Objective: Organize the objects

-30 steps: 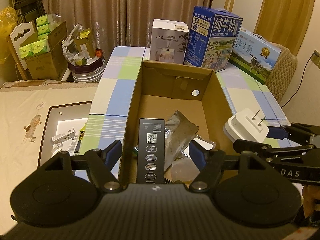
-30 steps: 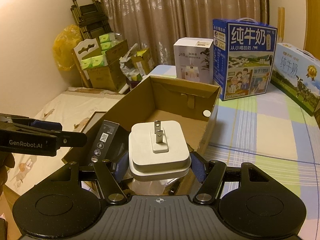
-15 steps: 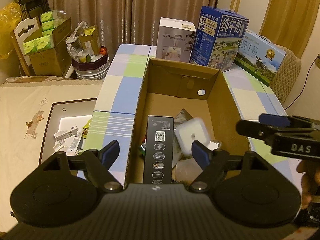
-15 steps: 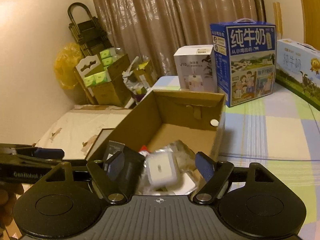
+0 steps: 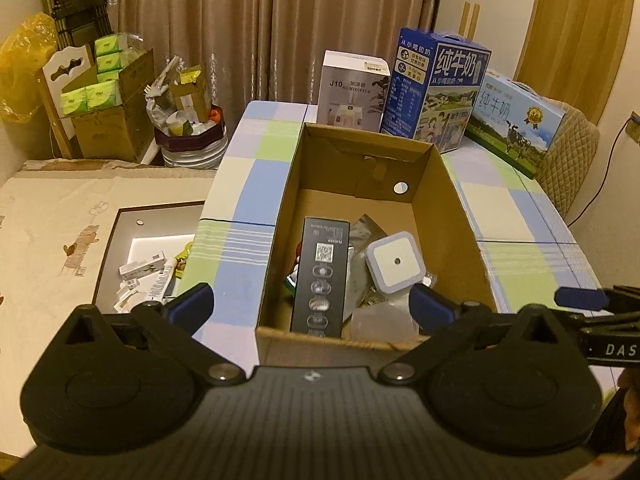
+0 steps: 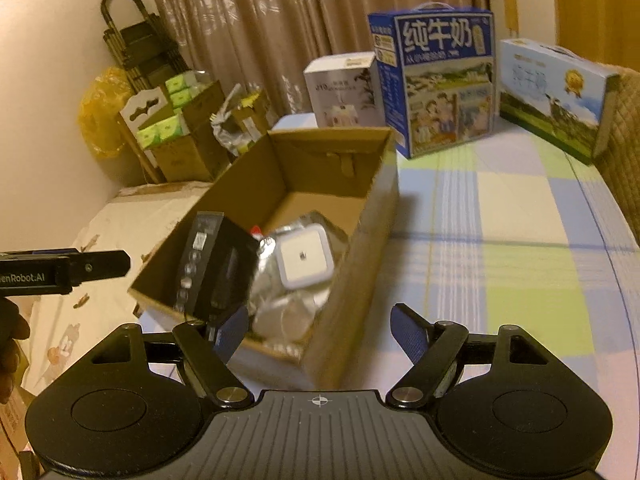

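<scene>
An open cardboard box (image 5: 464, 216) (image 6: 360, 248) stands on the checked table. Inside lie a white square plug-in night light (image 5: 395, 264) (image 6: 302, 258), a tall black product box (image 5: 320, 276) (image 6: 208, 264), silver foil bags (image 6: 272, 284) and clear plastic. My left gripper (image 5: 310, 306) is open and empty, just in front of the box's near wall. My right gripper (image 6: 320, 332) is open and empty, at the box's near right corner. The right gripper's arm shows at the right edge of the left wrist view (image 5: 600, 320).
A white humidifier box (image 5: 354, 88) and two blue milk cartons (image 5: 436, 88) (image 5: 516, 120) stand behind the cardboard box. The checked tablecloth (image 6: 500, 240) stretches to the right. Left of the table are a low tray with small packets (image 5: 148, 272) and stacked boxes (image 5: 108, 120).
My right gripper opened and let the white night light drop into the box, then drew back to the right. Both grippers pulled back a little from the box.
</scene>
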`<state>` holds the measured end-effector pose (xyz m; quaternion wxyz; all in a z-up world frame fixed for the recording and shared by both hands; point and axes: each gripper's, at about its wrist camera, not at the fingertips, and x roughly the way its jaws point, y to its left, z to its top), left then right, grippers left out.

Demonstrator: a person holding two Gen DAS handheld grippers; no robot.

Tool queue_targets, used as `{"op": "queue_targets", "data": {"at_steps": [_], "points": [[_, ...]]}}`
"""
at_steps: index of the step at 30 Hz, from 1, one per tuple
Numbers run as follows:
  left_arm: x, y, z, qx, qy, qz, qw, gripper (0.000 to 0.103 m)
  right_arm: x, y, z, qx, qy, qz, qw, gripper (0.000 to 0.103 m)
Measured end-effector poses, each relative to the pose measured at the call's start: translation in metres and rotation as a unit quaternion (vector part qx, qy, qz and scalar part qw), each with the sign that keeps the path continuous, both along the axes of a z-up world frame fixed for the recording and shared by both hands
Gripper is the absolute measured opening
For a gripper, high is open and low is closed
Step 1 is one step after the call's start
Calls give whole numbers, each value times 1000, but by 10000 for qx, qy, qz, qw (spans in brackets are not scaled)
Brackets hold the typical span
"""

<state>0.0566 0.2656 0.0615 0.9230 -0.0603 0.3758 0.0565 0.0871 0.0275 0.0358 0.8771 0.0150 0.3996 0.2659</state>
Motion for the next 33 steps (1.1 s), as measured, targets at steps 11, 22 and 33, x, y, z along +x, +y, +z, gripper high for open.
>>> {"op": "queue_targets", "data": {"at_steps": [11, 22, 33], "points": [[-52, -14, 9, 194, -52, -25, 9998, 102, -45, -16, 6, 18, 89, -259, 9996, 76], [-79, -39, 0, 207, 172, -65, 9996, 102, -71, -26, 1, -122, 180, -314, 9993, 76], [-90, -60, -6, 320, 246, -129, 9991, 102, -84, -32, -6, -156, 269, -306, 9990, 76]]}}
